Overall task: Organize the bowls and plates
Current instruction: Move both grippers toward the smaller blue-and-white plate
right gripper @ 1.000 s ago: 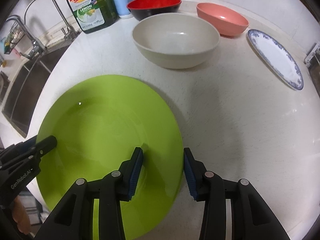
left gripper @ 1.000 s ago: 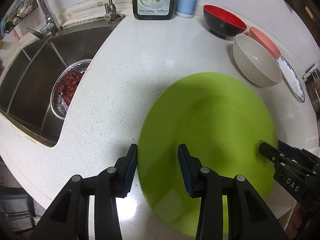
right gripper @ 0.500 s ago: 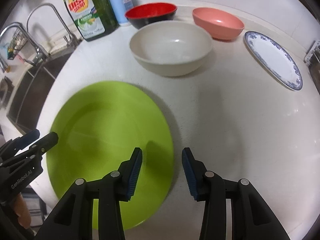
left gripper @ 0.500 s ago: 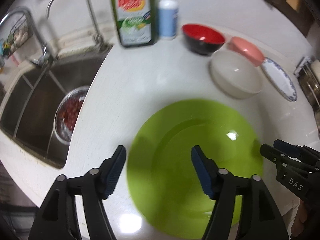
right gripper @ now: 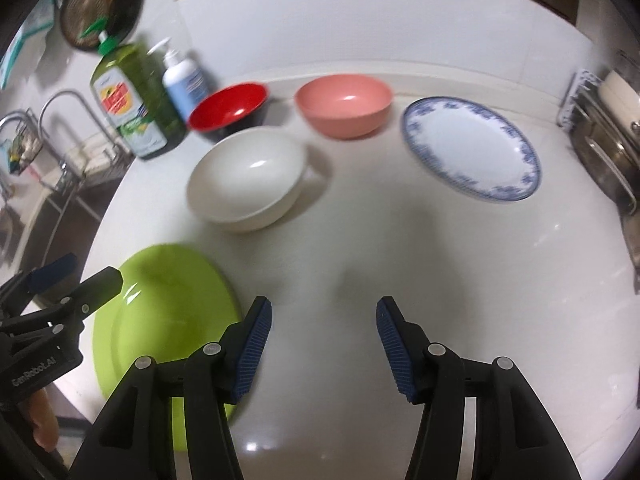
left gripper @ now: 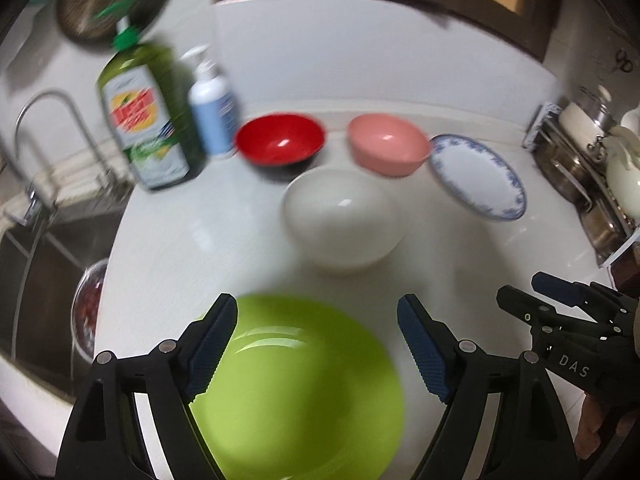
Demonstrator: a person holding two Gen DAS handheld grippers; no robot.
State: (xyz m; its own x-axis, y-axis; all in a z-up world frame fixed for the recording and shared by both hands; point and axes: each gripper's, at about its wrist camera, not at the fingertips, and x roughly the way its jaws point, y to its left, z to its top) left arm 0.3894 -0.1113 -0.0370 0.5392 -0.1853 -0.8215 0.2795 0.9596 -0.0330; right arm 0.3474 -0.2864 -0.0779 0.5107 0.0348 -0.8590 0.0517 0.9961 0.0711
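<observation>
A lime green plate [left gripper: 296,384] lies flat on the white counter, also in the right wrist view [right gripper: 168,320]. My left gripper [left gripper: 316,348] is open and empty above it. My right gripper [right gripper: 324,348] is open and empty over bare counter to the plate's right. Behind stand a white bowl [left gripper: 340,220] [right gripper: 246,178], a red bowl with black outside [left gripper: 280,140] [right gripper: 228,106], a pink bowl [left gripper: 386,144] [right gripper: 344,100] and a blue-rimmed white plate [left gripper: 478,176] [right gripper: 470,152].
A green dish soap bottle [left gripper: 144,116] and a white pump bottle [left gripper: 212,100] stand at the back left. The sink [left gripper: 40,280] with a faucet [left gripper: 48,120] lies to the left. A metal rack with pots [left gripper: 584,168] is at the right.
Both grippers opened wide, let go of the green plate, and lifted back and tilted up. The plate now lies flat on the counter.
</observation>
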